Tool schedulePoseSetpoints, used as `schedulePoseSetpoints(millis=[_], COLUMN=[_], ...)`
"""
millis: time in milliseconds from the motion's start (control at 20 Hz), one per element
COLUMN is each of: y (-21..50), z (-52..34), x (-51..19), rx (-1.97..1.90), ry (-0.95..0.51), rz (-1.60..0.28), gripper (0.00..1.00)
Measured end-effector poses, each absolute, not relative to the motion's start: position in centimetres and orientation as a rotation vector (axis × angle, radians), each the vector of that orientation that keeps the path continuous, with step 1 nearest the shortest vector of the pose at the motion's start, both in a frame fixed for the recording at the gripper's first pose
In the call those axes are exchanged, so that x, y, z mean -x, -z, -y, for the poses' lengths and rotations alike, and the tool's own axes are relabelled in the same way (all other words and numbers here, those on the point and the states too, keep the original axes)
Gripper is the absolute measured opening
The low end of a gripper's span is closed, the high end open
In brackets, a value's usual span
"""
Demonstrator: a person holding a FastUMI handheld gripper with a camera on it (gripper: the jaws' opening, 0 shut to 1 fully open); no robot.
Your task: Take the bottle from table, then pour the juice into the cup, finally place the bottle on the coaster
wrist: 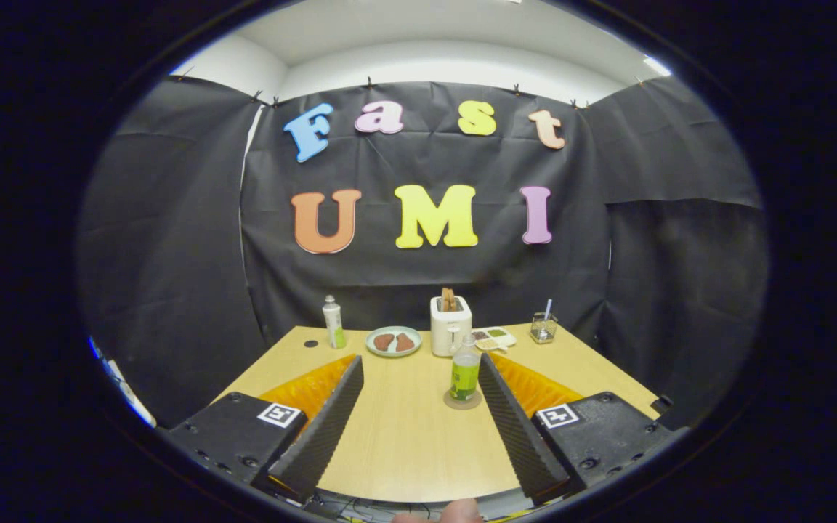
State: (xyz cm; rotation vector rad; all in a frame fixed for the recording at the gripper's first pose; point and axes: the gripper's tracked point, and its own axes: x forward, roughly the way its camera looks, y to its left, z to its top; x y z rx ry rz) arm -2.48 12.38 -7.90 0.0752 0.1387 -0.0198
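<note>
In the gripper view the fingers (418,396) stand wide apart and hold nothing; the bottle (465,372) stands upright on a round coaster (462,400) between them, close to the inner face of the right one, with green juice in its lower half. By that lie the task looks either finished or not begun; I cannot tell which. The cup (543,328) sits far back to the right with a straw in it. If a grasp comes next, the fingers must centre on the bottle before closing. The pale wooden worktop (404,443) also carries a second bottle (333,322), a plate (394,341), a toaster (450,325) and a small tray (494,337), with black cloth walls behind
</note>
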Motion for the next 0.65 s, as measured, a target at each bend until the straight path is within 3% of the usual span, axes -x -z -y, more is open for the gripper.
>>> schedulePoseSetpoints(millis=[650], y=[7.7], z=[-12.5], x=[3.9], rx=[-0.036], ry=[0.050], rz=[-0.057], gripper=[1.00])
